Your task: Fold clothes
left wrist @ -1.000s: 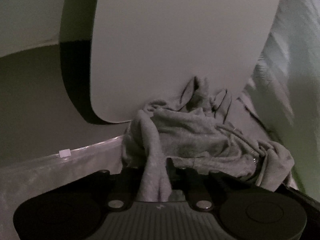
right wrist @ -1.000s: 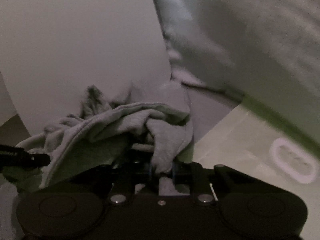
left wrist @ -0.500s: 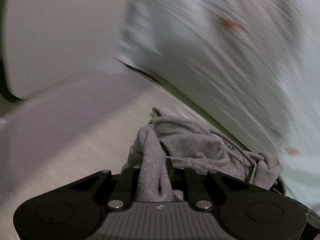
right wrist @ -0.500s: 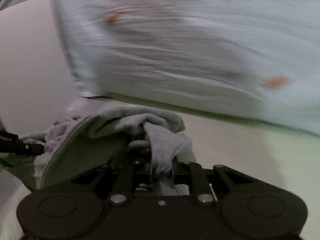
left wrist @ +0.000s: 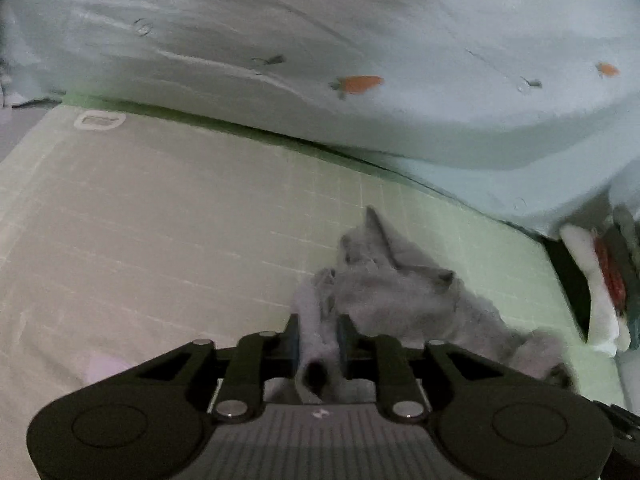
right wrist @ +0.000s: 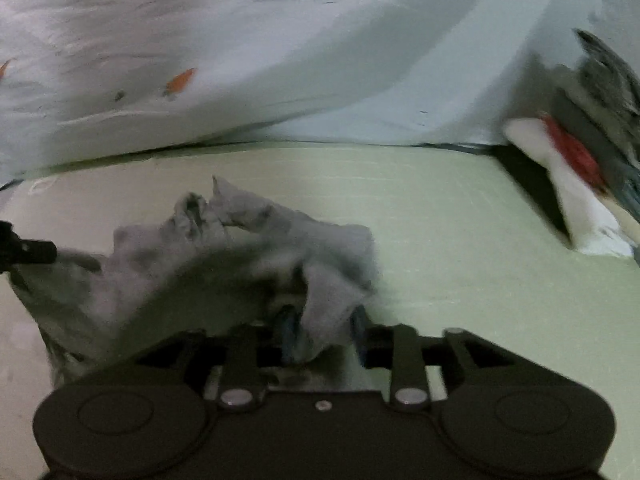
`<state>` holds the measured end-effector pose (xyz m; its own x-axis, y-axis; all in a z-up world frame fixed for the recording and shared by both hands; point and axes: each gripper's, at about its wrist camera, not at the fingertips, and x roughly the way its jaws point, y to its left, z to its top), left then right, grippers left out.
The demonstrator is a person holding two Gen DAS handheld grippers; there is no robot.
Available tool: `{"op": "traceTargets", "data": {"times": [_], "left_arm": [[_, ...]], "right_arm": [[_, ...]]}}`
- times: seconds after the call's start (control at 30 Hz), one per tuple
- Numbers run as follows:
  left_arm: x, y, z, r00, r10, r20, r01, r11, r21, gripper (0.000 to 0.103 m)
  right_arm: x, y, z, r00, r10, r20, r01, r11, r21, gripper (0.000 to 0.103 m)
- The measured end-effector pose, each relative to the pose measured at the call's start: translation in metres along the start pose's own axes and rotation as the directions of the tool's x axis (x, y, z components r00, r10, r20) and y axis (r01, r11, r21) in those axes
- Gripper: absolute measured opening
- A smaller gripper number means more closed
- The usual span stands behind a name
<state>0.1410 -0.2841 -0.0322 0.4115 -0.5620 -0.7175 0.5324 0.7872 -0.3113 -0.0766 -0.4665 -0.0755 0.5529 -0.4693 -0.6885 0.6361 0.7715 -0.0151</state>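
Over the pale green gridded mat [left wrist: 208, 216]: grey hooded sweatshirt [left wrist: 400, 292], bunched, carried here from beside a white panel, now at the mat. Left claw [left wrist: 318, 336] and right claw [right wrist: 324, 328]: jaws just been opening, fabric loose between them; release for spreading likely. Carrot-print sheet [left wrist: 360, 84] behind. No legible writing.

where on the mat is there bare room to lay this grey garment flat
Bare: the gridded mat left of the grey garment, up to the carrot-print bedding. Crowded: the right edge, by the stacked clothes.
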Motion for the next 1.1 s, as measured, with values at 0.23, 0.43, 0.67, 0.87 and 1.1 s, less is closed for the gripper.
{"op": "traceTargets", "data": {"times": [0.23, 0.43, 0.67, 0.87, 1.1], "left_arm": [[-0.021, -0.053, -0.035, 0.999, -0.009, 0.031, 0.006, 0.995, 0.096, 0.059], [-0.001, -0.095, -0.053, 0.998, -0.048, -0.041, 0.054, 0.984, 0.171, 0.059], [0.034, -0.148, -0.060, 0.993, -0.052, -0.102, 0.086, 0.927, 0.365, 0.062], [0.033, -0.121, -0.048, 0.996, -0.034, -0.085, 0.057, 0.958, 0.281, 0.005], [-0.039, -0.054, -0.002, 0.979, 0.107, 0.175, -0.139, 0.974, 0.182, 0.004]], "right_arm": [[-0.002, -0.068, -0.015, 1.000, 0.028, 0.009, -0.029, 0.994, 0.107, 0.055], [0.008, -0.098, -0.022, 0.999, 0.032, -0.012, -0.031, 0.993, 0.117, 0.056], [0.032, -0.117, -0.020, 0.999, 0.020, -0.046, -0.014, 0.992, 0.125, 0.059], [0.043, -0.116, -0.021, 0.997, 0.014, -0.076, -0.004, 0.992, 0.126, 0.059], [0.047, -0.109, -0.030, 0.993, 0.001, -0.120, 0.013, 0.993, 0.115, 0.059]]}}
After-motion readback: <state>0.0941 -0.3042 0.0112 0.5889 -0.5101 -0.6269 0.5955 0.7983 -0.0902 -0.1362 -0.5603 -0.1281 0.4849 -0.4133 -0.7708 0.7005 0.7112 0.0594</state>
